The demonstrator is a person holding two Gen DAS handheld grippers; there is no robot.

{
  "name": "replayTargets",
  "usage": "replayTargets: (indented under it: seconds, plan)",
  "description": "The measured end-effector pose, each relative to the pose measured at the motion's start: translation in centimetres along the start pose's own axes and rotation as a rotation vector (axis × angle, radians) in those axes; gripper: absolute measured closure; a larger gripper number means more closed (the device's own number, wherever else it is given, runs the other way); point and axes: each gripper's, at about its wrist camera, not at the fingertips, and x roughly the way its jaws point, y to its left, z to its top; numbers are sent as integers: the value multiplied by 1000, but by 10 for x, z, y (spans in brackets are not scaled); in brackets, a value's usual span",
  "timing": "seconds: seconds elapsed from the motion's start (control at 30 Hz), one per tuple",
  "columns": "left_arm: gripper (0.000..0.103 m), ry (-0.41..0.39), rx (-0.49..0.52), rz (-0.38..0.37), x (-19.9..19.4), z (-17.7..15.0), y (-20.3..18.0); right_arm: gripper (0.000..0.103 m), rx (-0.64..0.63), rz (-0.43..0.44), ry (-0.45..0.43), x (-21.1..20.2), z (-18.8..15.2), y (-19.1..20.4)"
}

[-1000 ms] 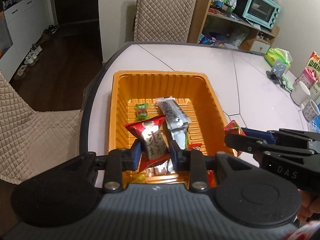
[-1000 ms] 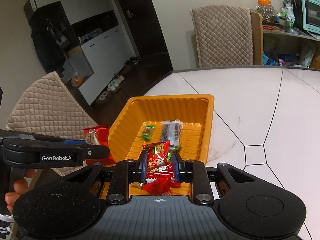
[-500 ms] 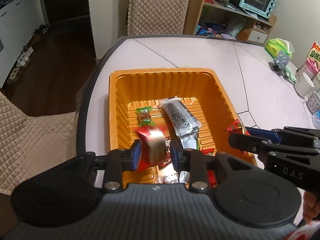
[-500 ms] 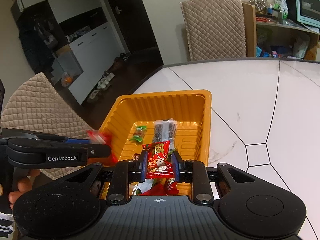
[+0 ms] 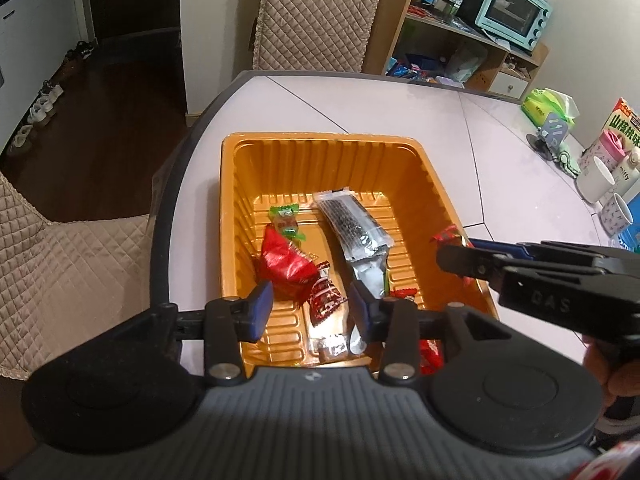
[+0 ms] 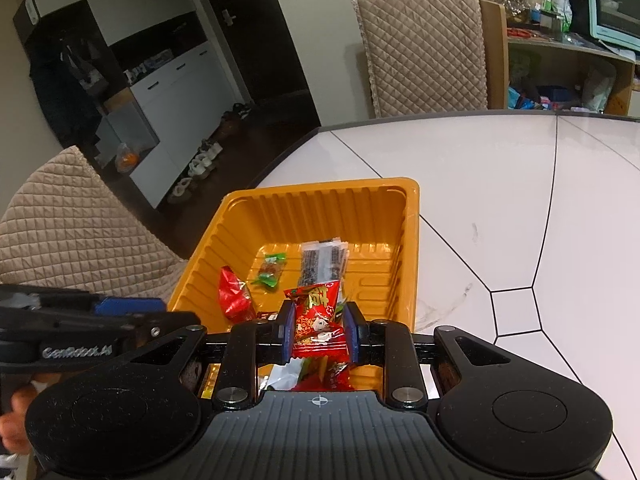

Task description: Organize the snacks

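Left gripper [image 5: 310,306] hangs over the orange tray [image 5: 320,140], its jaws just parted and empty, with the red pouch [image 5: 286,262] lying loose on the tray floor beyond them. Right gripper [image 6: 319,332] is clamped on a red packet [image 6: 318,316] above the tray's near end.

Mint toaster oven [image 5: 514,10], quilted chair [image 6: 420,48]
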Motion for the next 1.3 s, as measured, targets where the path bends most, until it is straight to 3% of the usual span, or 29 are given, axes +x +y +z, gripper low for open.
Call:
replayTargets:
  seconds: [0.23, 0.3, 0.33, 0.37, 0.6, 0.73, 0.83, 1.3]
  plan:
    - [60, -21, -2, 20, -9, -1, -6, 75, 28, 15, -52, 1, 9, -4]
    - [59, -27, -1, 28, -11, -2, -9, 57, 45, 14, -64, 1, 13, -6]
    - [59, -29, -3, 32, -13, -2, -10, 40, 54, 16, -81, -1, 14, -7]
    - [59, -30, -4, 36, -15, -3, -11, 37, 63, 23, -110, -5, 15, -8]
    - [50, -51, -6, 63, -35, -12, -24, 36, 74, 42, -107, -33, 8, -13]
    - [48, -58, -22, 74, -52, -21, -31, 23, 73, 13, -75, -54, -6, -15]
    - [47, -61, -29, 85, -65, -31, -40, 21, 73, 5, -59, -73, -19, -18]
    - [38, -40, -11, 64, -112, -93, -98, 19, 91, -77, 10, -165, -90, -33]
